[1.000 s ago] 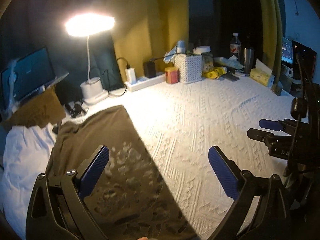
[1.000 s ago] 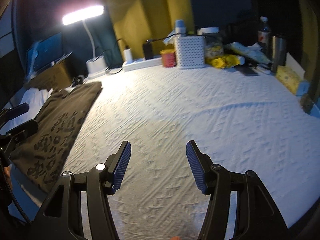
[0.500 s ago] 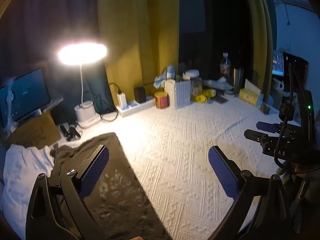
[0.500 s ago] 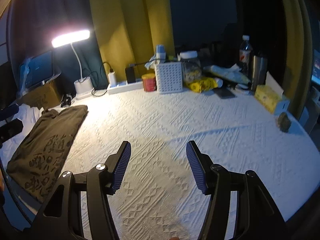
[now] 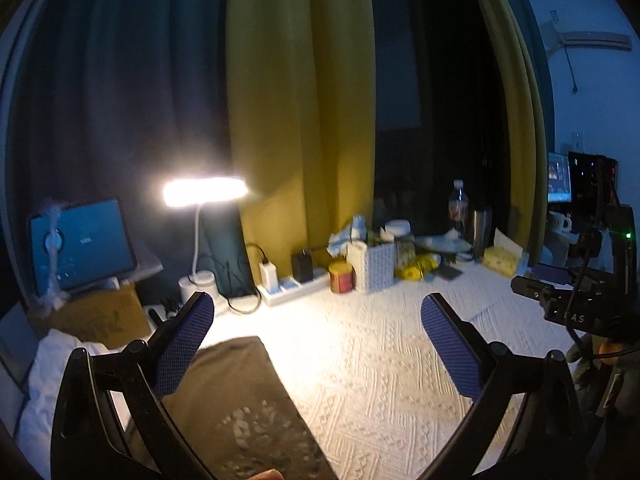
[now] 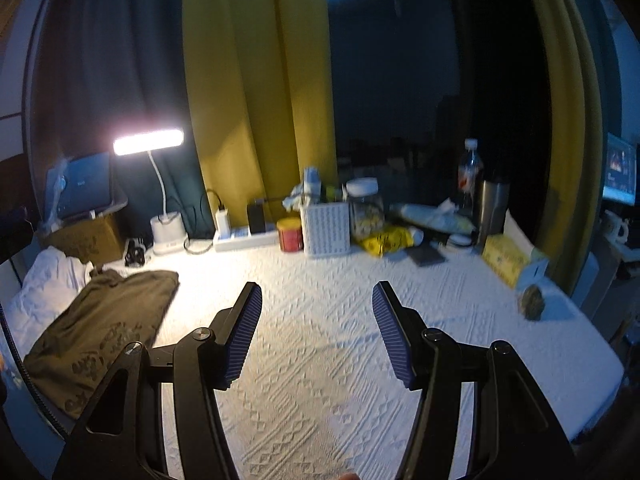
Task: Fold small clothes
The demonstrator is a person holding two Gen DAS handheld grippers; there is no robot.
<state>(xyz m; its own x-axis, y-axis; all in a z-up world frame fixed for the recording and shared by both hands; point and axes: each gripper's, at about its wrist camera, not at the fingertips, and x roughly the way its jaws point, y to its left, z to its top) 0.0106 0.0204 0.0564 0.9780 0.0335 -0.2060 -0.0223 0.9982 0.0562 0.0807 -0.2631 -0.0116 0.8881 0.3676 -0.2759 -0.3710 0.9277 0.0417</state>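
A folded olive-brown garment (image 6: 100, 328) with a pale print lies at the left of the white textured bed cover (image 6: 344, 312). In the left wrist view the garment (image 5: 240, 408) sits low, under my left finger. My left gripper (image 5: 316, 344) is open and empty, held above the garment's right edge. My right gripper (image 6: 316, 328) is open and empty, held above the middle of the cover, apart from the garment. The right gripper's body shows at the right edge of the left wrist view (image 5: 576, 300).
A lit desk lamp (image 6: 160, 184), a power strip (image 6: 244, 236), a red tin (image 6: 290, 234), a white basket (image 6: 326, 228), a jar, bottles and a yellow box (image 6: 508, 260) line the back edge. A cardboard box with a tablet (image 5: 80, 240) and white bedding (image 6: 44, 280) are at the left.
Both grippers have lifted and tilted up. The garment and cover now sit lower and farther in both views, with more curtain showing. Both stay open and empty.
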